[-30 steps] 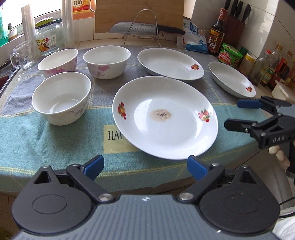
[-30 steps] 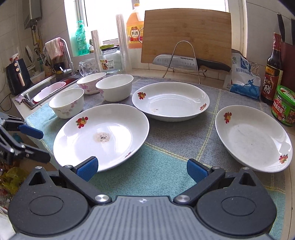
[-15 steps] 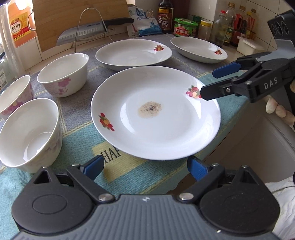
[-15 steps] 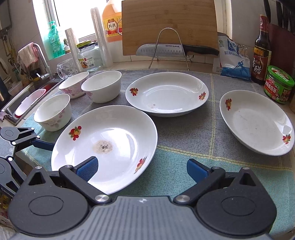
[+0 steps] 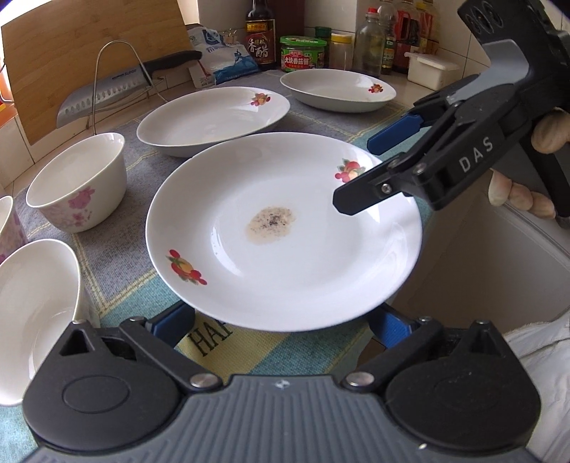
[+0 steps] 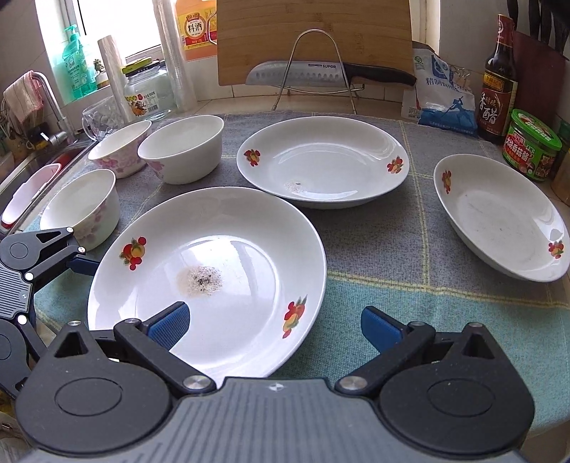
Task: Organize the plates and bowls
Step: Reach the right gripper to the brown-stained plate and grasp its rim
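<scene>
A large white plate with fruit prints and a brown stain lies at the cloth's front edge. My left gripper is at its near rim; the jaws are opening, with the rim between and above the blue pads, not pressed. My right gripper stands open at the plate's other side, one finger over the plate and one beyond its rim. Two deeper plates lie behind. Three bowls stand to the left.
A checked cloth covers the counter. At the back are a knife on a wire rack, a cutting board, a salt bag, bottles and a green-lidded jar. A sink lies far left.
Both grippers have closed in on the stained plate from opposite sides. The left one rolled and sank until its fingers reached the near rim, and its jaws spread wider.
</scene>
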The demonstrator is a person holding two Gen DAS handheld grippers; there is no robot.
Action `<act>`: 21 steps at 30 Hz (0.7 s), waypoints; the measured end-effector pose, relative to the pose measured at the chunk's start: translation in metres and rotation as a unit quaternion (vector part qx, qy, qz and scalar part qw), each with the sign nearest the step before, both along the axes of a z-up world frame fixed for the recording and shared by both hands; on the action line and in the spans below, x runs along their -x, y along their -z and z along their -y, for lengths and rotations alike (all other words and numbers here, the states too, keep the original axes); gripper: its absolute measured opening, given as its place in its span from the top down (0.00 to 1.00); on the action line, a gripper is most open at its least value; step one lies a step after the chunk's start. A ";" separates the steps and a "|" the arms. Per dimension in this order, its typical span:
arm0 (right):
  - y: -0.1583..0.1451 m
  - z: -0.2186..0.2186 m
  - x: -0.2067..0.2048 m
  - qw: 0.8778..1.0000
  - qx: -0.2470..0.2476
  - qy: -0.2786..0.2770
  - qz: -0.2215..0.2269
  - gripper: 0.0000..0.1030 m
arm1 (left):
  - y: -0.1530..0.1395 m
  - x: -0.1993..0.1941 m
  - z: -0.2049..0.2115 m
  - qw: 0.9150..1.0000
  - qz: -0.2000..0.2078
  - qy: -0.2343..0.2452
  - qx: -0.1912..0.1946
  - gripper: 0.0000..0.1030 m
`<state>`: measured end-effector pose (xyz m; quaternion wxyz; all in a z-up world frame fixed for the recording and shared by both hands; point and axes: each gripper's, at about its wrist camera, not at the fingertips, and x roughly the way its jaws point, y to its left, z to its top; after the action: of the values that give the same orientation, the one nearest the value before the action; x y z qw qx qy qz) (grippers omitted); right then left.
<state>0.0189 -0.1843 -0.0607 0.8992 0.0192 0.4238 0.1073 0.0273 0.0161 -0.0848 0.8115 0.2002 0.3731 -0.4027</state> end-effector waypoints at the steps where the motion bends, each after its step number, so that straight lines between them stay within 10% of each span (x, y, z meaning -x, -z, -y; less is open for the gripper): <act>1: 0.001 -0.001 -0.003 1.000 -0.001 -0.004 -0.002 0.00 | 0.000 0.000 0.000 1.000 0.001 0.002 0.000 0.00; 21: 0.011 -0.002 -0.042 0.994 -0.025 -0.095 -0.053 0.00 | 0.005 0.013 -0.004 0.999 0.033 -0.007 0.017 0.00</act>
<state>0.0609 -0.1821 -0.0718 0.8604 0.0072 0.4679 0.2018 0.0142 0.0204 -0.0897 0.8294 0.1968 0.3407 -0.3966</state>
